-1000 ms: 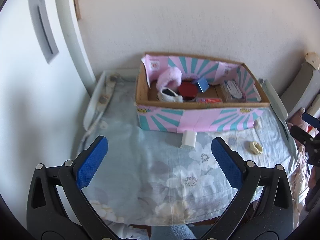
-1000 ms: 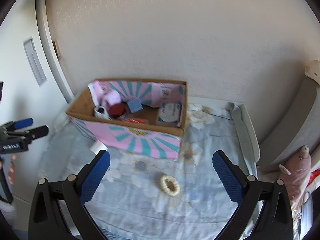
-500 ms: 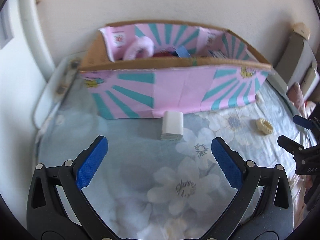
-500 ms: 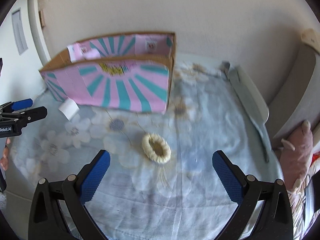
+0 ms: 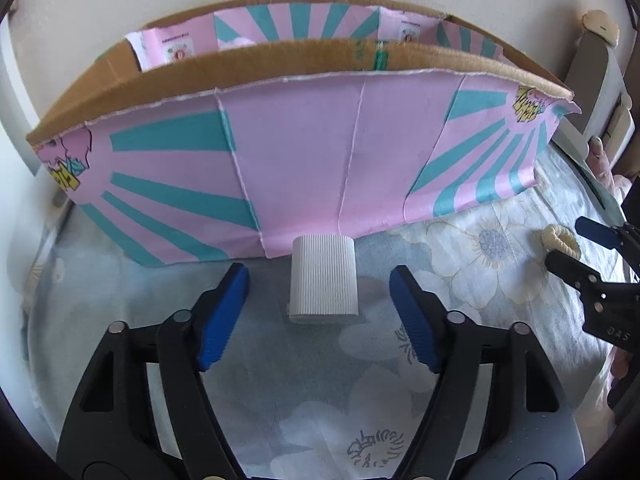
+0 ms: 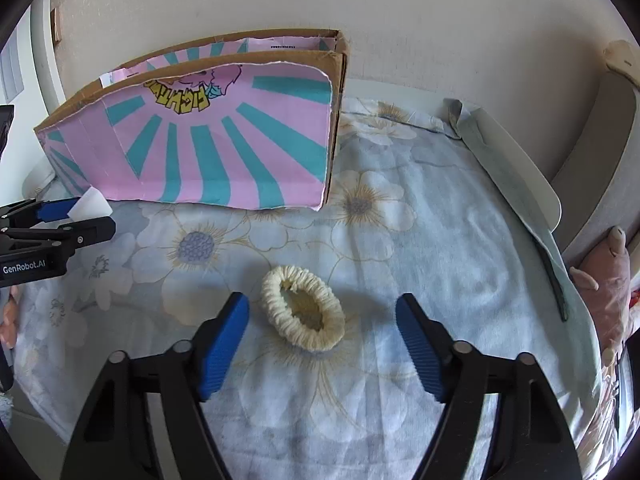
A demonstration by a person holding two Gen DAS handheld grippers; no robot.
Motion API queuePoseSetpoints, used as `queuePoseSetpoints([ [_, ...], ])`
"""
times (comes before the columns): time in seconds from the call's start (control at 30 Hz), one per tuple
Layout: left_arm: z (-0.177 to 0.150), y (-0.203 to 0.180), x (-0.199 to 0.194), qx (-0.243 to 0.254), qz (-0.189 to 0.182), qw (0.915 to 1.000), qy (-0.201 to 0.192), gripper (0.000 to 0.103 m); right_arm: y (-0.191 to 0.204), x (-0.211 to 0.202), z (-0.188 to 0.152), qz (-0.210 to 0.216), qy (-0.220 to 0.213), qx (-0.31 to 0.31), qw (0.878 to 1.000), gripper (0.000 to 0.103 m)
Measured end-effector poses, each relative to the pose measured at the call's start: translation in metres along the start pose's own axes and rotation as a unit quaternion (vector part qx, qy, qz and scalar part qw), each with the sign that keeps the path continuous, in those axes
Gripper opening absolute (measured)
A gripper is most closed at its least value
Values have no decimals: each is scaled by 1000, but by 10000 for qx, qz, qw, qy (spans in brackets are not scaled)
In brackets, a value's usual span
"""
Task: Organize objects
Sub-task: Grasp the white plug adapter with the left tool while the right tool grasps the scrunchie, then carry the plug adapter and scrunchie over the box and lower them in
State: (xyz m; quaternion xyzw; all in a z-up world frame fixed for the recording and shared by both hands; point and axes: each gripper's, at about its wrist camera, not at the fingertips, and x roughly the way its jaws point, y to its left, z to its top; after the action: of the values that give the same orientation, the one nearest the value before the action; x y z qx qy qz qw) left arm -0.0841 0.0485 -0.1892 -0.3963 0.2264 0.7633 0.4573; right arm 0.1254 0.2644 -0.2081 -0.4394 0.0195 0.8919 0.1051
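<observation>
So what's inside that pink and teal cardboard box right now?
From this low angle, only the box's inner back wall shows above its brown rim, pink with teal stripes and small labels. The front wall hides the floor of the box, so its contents cannot be seen in either view.

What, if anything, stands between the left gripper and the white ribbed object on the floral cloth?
Nothing visible. The white ribbed object lies between the closing left gripper's blue pads, which do not touch it yet.

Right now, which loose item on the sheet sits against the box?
The white ribbed block, far end at the box front; the cream scrunchie lies clear.
</observation>
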Motion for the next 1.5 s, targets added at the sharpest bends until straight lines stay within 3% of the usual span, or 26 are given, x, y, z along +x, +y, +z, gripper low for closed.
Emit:
queuePoseSetpoints([
  [0.1, 0, -1, 0, 49, 48, 10000, -31, 48, -2, 1, 1, 35, -54, 50, 10000, 52],
  [0.23, 1, 1, 1, 5, 103, 9999, -66, 36, -2, 1, 3, 104, -78, 46, 9999, 33],
  [0.33, 1, 7, 0, -103, 64, 9999, -80, 27, 1, 2, 3, 120, -78, 5, 9999, 28],
  [0.5, 2, 5, 0, -49, 64, 9999, -95, 26, 3, -2, 4, 141, -116, -9, 9998, 21],
  [0.93, 13, 1, -31, -40, -70, 9996, -268, 26, 8, -42, 25, 245, -435, 0, 9988, 21],
  [1.2, 32, 4, -83, -104, -84, 9990, -422, 26, 12, -77, 48, 407, -529, 21, 9978, 21],
  [1.5, 76, 15, -148, -222, -77, 9977, -634, 26, 14, -121, 102, 776, -541, -58, 9955, 21],
])
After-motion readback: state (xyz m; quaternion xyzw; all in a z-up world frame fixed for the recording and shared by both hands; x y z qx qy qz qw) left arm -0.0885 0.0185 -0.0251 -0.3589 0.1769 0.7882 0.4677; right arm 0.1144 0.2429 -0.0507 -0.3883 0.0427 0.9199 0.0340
